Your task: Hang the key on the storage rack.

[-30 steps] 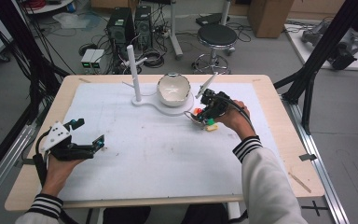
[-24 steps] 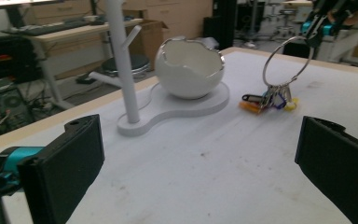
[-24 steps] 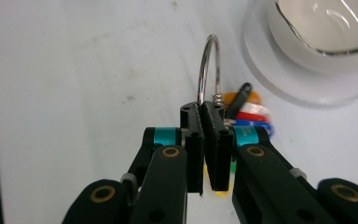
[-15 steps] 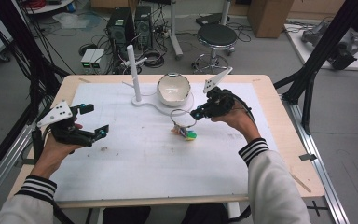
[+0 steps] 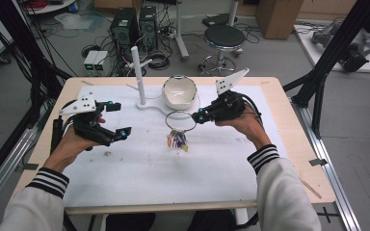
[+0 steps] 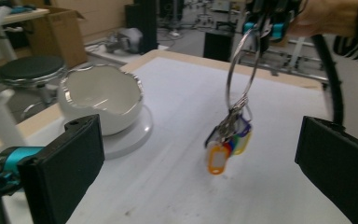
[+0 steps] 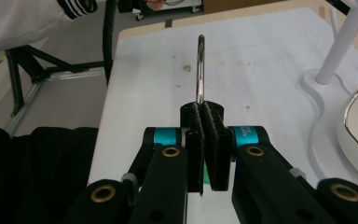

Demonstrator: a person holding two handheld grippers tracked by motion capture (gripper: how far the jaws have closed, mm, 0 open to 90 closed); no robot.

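A large metal key ring point(image 5: 180, 121) with several coloured tags point(image 5: 177, 140) hangs over the white mat, in front of the bowl. My right gripper point(image 5: 198, 117) is shut on the ring's right side, and the ring point(image 7: 200, 70) rises straight up from between its jaws. In the left gripper view the ring point(image 6: 240, 65) and its tags point(image 6: 226, 144) dangle ahead, the tags close above the mat. My left gripper point(image 5: 118, 119) is held above the mat's left part, open and empty, its black pads point(image 6: 65, 168) wide apart.
A white bowl with a wavy rim point(image 5: 179, 91) sits on a white base at the back of the mat, with an upright white post point(image 5: 138, 72) to its left. The wooden table's edge point(image 5: 289, 110) frames the mat. A stool and computer gear stand beyond.
My right gripper carried the ring and tags leftward, away from the bowl's right side. My left gripper rose and moved toward the middle of the table.
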